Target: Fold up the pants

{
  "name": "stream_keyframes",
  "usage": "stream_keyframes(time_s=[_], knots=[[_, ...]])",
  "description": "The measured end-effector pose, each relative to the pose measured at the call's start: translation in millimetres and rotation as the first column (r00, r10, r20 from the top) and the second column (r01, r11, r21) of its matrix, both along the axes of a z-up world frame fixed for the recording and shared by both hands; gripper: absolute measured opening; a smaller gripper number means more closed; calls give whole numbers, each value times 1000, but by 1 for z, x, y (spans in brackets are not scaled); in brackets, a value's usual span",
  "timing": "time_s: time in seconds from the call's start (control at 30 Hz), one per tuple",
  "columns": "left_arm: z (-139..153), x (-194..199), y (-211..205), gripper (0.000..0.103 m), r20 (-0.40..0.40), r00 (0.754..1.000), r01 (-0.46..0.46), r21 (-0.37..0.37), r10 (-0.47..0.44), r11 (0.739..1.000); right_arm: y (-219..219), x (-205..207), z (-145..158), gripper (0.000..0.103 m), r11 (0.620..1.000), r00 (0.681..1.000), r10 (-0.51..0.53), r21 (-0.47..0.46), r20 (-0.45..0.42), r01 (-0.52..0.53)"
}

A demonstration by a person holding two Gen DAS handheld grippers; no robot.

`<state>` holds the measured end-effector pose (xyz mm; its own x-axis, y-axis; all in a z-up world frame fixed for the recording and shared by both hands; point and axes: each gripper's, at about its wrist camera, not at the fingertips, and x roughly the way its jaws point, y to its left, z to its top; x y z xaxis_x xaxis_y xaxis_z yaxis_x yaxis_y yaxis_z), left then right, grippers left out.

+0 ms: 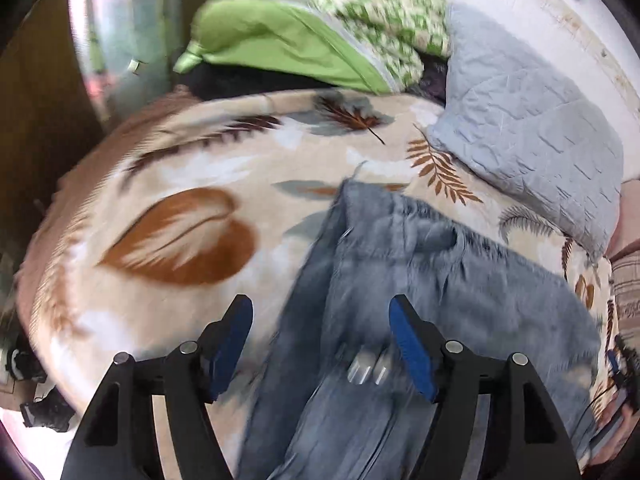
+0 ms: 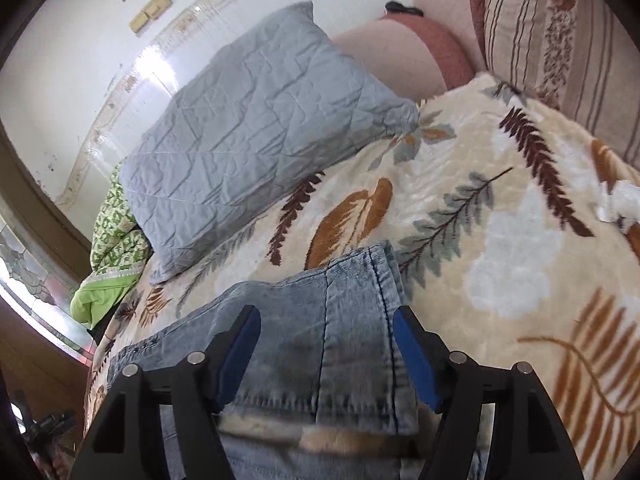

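Light blue denim pants (image 1: 420, 288) lie folded on a cream bedspread with a leaf print (image 1: 168, 184). In the left wrist view my left gripper (image 1: 320, 344) hangs open above them, its blue pads wide apart and nothing pressed between; the picture is blurred. In the right wrist view the pants (image 2: 340, 320) show a stitched hem edge and seams. My right gripper (image 2: 326, 356) is open over that end, pads clear of the cloth on either side. A strip of bedspread shows below the folded edge.
A grey-blue quilted pillow (image 1: 528, 120) (image 2: 256, 128) lies at the bed's far side, with a green patterned quilt (image 1: 340, 36) beside it. A striped cushion (image 2: 560, 40) and a pink pillow (image 2: 408, 56) sit at the right. The tiled wall runs behind.
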<state>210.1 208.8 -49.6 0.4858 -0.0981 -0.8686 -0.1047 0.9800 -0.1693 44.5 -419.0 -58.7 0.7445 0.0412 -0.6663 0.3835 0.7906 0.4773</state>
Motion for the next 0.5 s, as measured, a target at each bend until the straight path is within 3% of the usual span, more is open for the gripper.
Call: stream_keyframes(time_s=[0.1,0.27,0.33,0.37,0.4,0.43,0.5], knots=[[-17,44,-14,73,-59,998,-28,9,29,1000,-8,22,-14,72,1000,1000,2,25,-19,-1],[-63,109,-30,75,-222,974,-58,-43,47,997,-21,46,-36,72,998,998,13,59,-58,-9],[-73,115,-39,75,-220,973,-81,-19,75,997,-29,50,-41,72,996,998,8,91,-59,-3],[-70,114,-45,68,-162,985,-69,-14,66,997,-35,53,-42,72,994,998,4,108,-56,2],[-67,113,-52,54,-125,992,-37,-28,33,999,-38,54,-43,72,993,999,-1,119,-51,7],[-67,112,-64,33,-113,993,23,-24,-26,999,-43,56,-43,72,992,999,-8,128,-45,14],[-67,107,-88,29,-85,993,93,107,-84,990,-50,61,-45,72,990,999,-13,141,-44,19]])
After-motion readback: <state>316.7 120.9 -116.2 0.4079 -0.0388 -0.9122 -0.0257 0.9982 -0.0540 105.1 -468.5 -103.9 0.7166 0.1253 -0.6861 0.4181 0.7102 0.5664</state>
